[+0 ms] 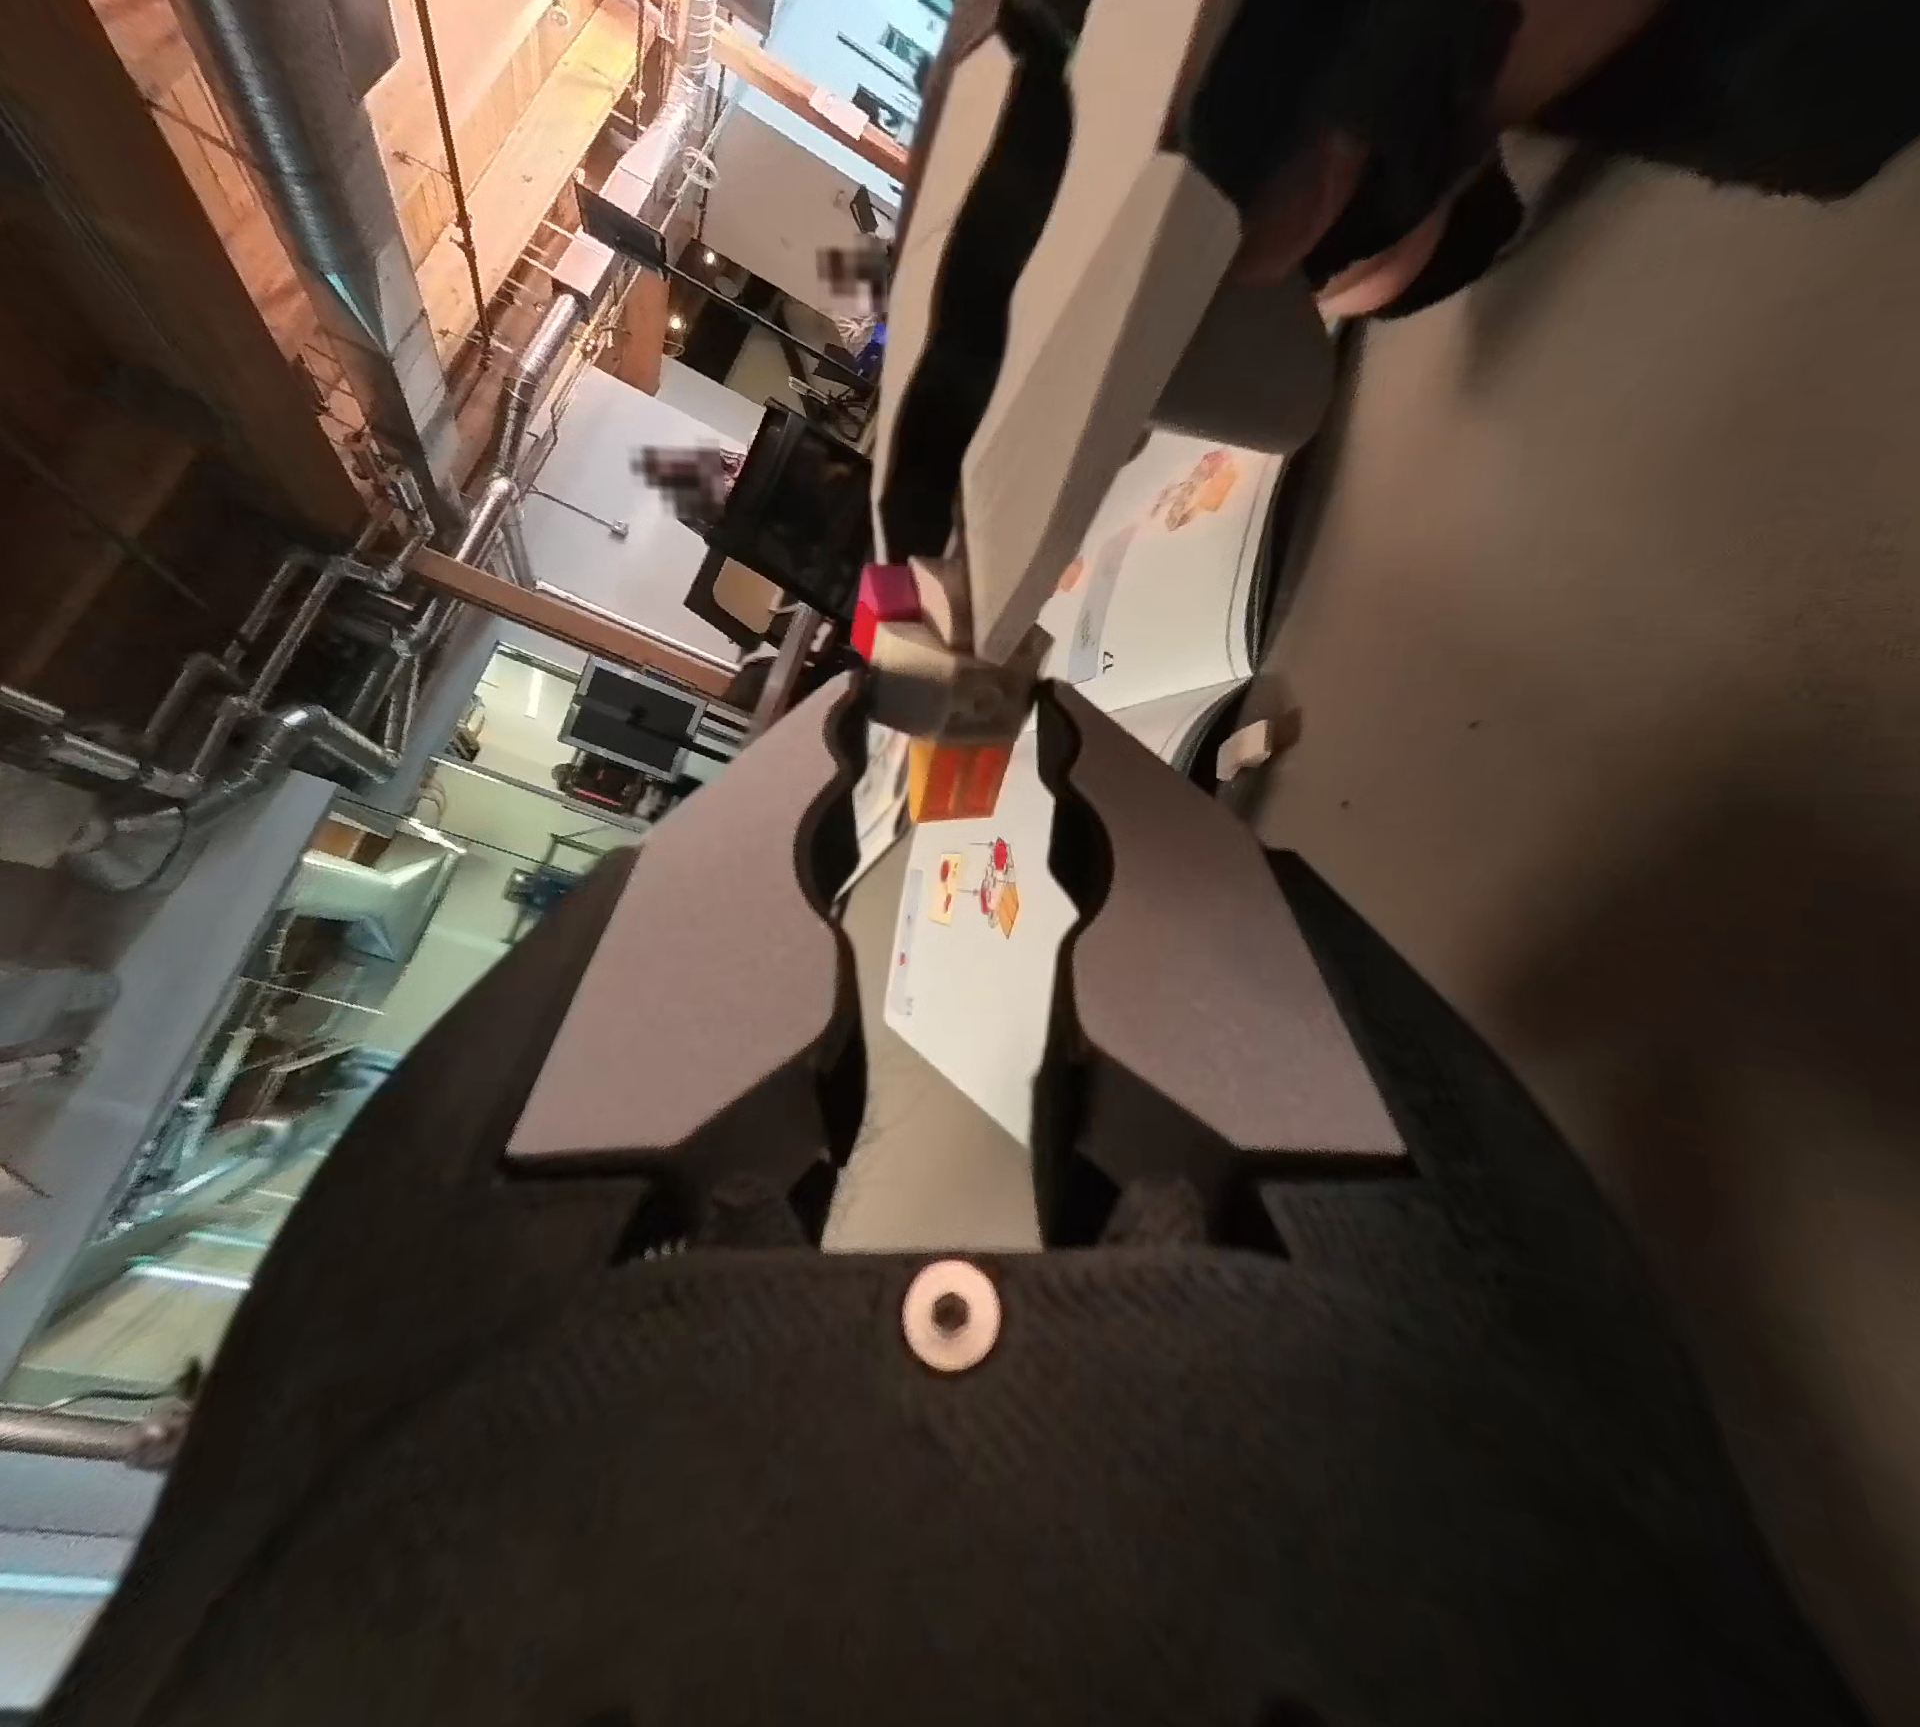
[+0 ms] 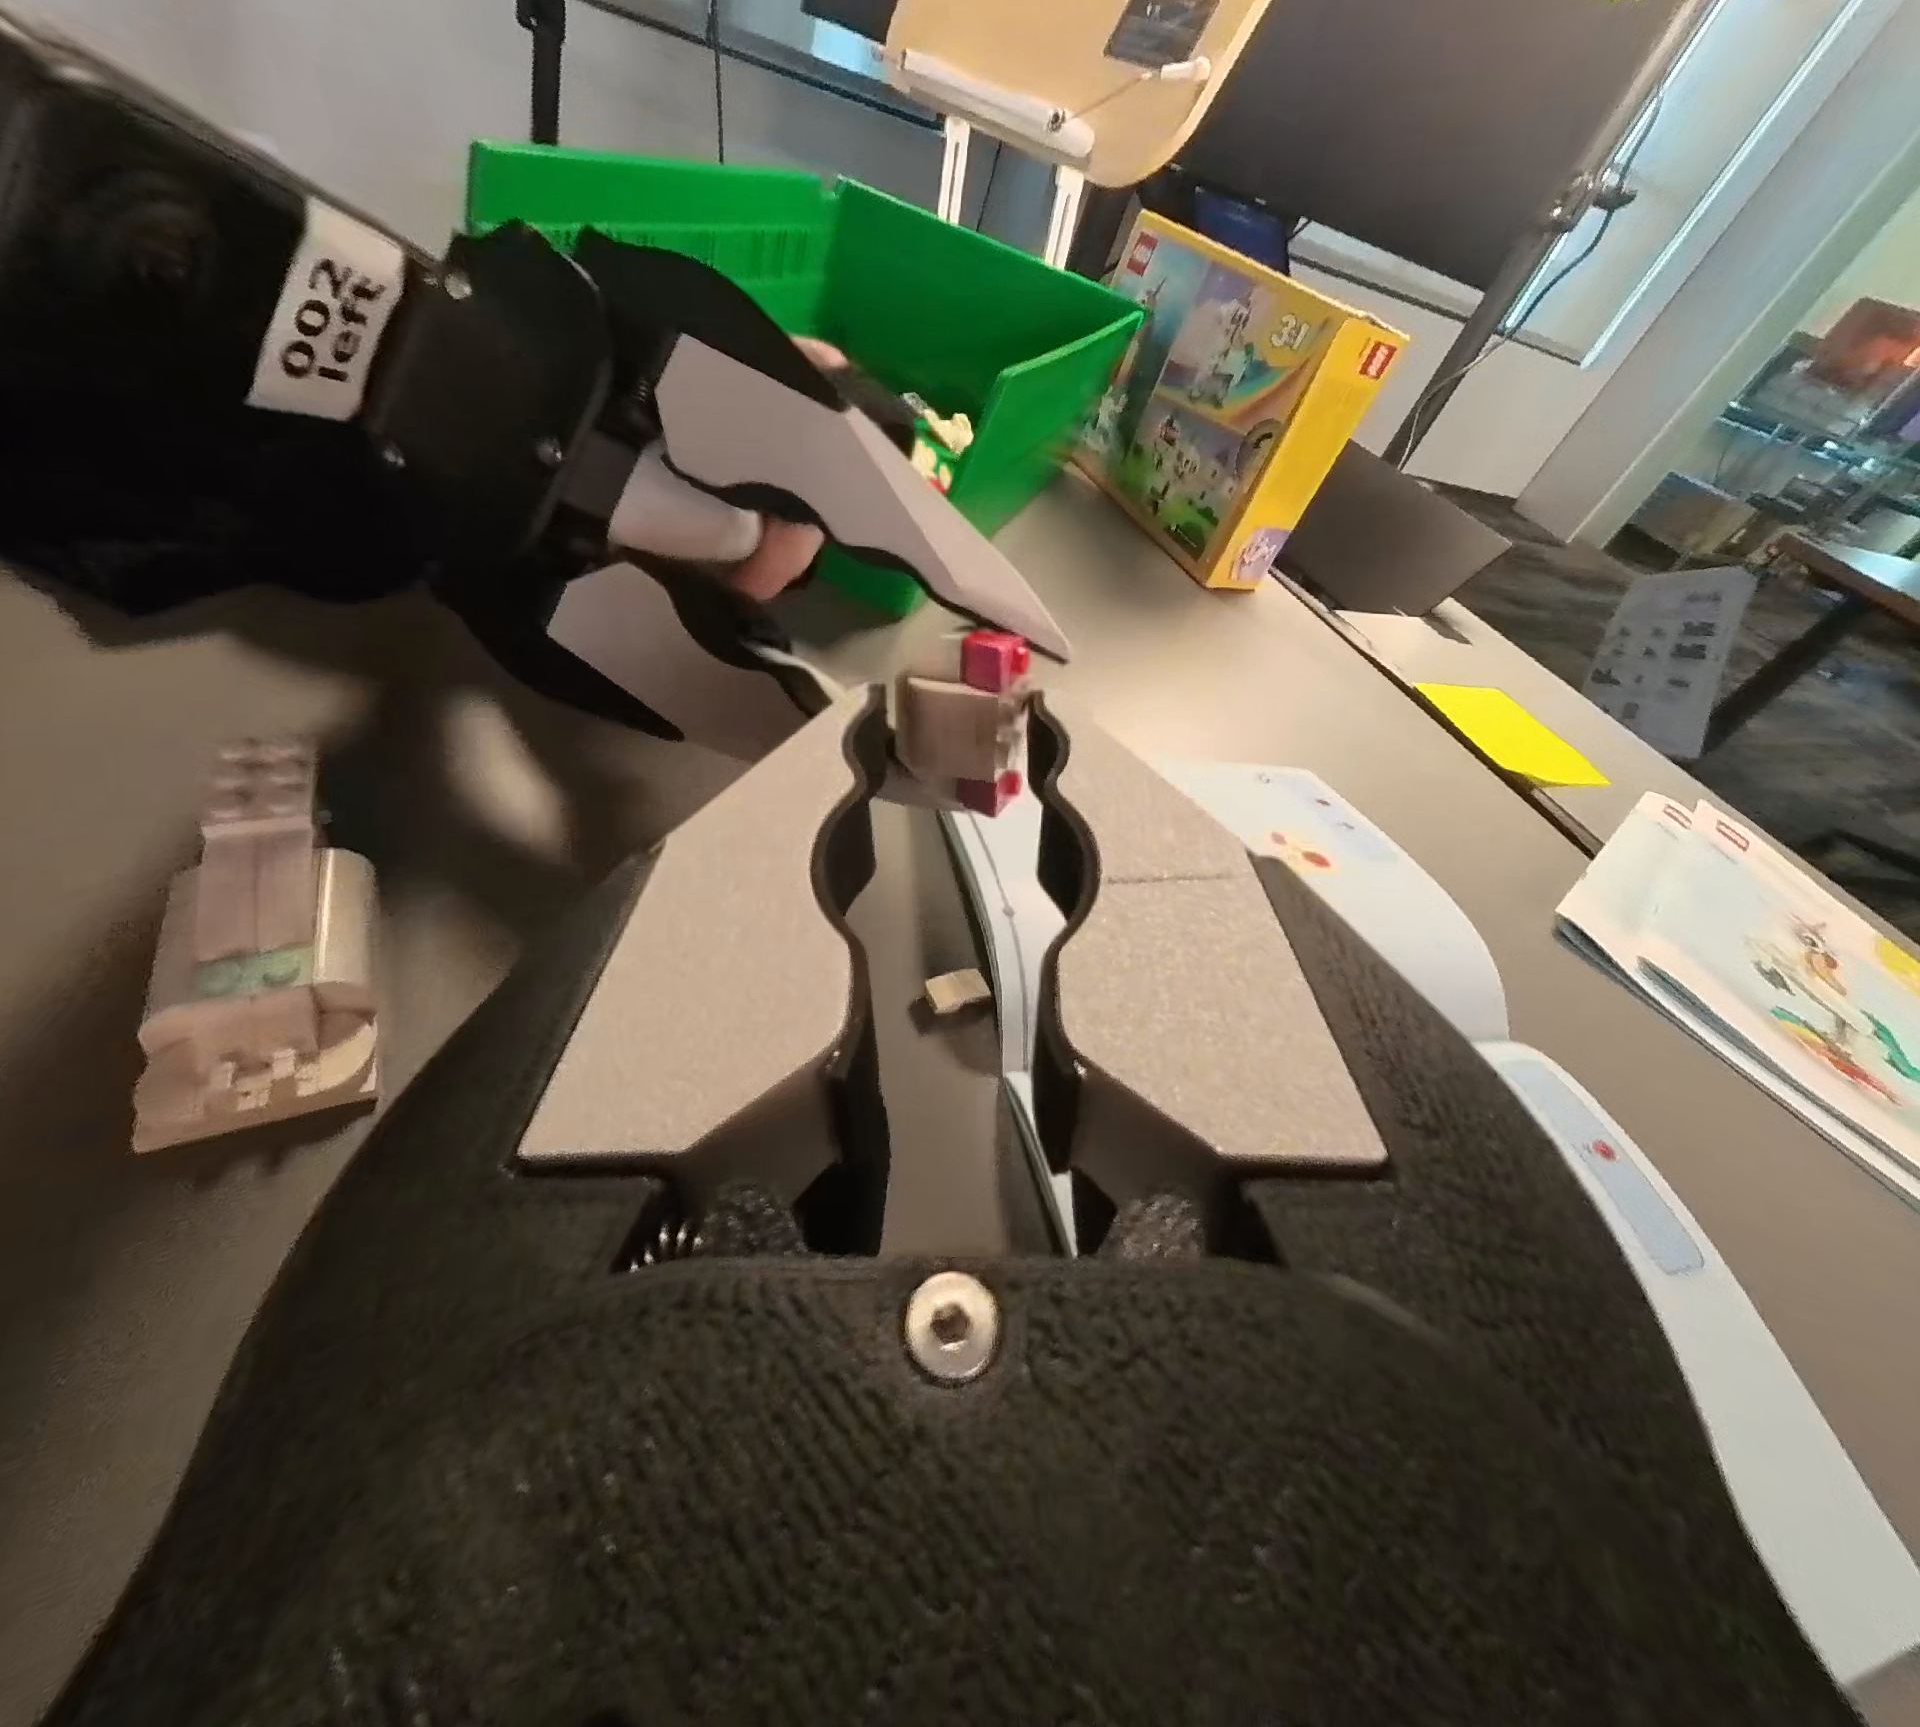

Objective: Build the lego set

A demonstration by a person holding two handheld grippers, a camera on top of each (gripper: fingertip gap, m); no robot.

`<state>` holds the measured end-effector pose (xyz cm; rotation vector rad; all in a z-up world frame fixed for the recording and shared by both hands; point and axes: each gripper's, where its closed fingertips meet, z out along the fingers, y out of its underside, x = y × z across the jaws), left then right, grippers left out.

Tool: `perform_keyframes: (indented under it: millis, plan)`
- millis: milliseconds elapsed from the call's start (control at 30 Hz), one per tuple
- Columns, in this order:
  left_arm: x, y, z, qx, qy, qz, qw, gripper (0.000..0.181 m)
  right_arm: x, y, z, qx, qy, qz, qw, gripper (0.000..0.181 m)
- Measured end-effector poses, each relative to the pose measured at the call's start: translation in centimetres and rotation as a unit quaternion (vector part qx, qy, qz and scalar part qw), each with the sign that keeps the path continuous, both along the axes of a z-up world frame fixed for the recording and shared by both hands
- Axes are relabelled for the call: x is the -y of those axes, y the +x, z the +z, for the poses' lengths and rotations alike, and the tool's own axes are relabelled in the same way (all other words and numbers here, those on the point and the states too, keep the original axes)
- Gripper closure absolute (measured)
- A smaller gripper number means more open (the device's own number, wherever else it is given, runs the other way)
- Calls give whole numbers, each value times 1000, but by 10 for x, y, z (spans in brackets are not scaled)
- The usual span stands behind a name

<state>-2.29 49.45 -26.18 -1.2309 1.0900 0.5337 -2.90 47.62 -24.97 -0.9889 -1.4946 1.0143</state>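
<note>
Lego piece (image 2: 961,721): small grey-and-magenta assembly, held above the tabletop (image 2: 1195,638) at the tips of both grippers.
Right gripper (image 2: 951,732): jaws clenched on the lego piece.
Left gripper (image 1: 951,701): jaws grasping the same piece from the other side.
Booklet (image 2: 1351,846): open under the grippers.
Green bin (image 2: 935,295): behind, beside a yellow box (image 2: 1247,389).
Grey build (image 2: 260,950): on the tabletop, well apart.

Desk (image 2: 1195,638): grey. Bin (image 2: 935,347) at far edge: bright green. Box (image 2: 1247,410) beside it: yellow, pastel artwork. Sticky note (image 2: 1507,732), right edge: yellow. Small brick assembly (image 2: 961,727): tan-grey with magenta pieces. Larger build (image 2: 260,950), left: beige, pale-green studs. Hand-held gripper (image 2: 951,742): black, grey pads.
</note>
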Motion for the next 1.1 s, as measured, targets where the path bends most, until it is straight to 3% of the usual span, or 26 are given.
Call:
perform_keyframes:
  millis: [200,300,433,567,633,733,800,867,1000,1033,1100]
  plan:
    - [7,10,0,-62,34,-3,997,149,4,6,-9,25,38,-6,999,156]
    - [11,15,-2,-58,29,-17,998,149,7,12,-11,34,49,0,998,156]
    - [14,18,3,36,-25,-30,999,110,-1,28,-11,47,119,-14,992,156]
    - [9,9,-1,118,-92,-43,988,94,-4,41,-12,50,204,-15,978,156]
    - [14,15,-5,160,-143,-81,973,88,-5,43,-15,52,241,-14,969,156]
    - [29,24,2,240,-210,-156,935,90,-3,43,-12,32,284,-17,958,156]
    - [38,27,12,310,-259,-205,892,100,4,43,-3,-2,302,-14,953,156]
    - [46,28,23,392,-327,-259,820,108,13,43,7,-39,315,-12,948,156]
    - [52,26,33,513,-457,-327,649,130,31,41,16,-81,327,5,942,156]
    - [52,28,32,519,-480,-331,625,134,35,40,16,-85,329,9,940,156]
    - [56,34,27,510,-513,-332,605,142,40,39,16,-90,332,16,939,156]
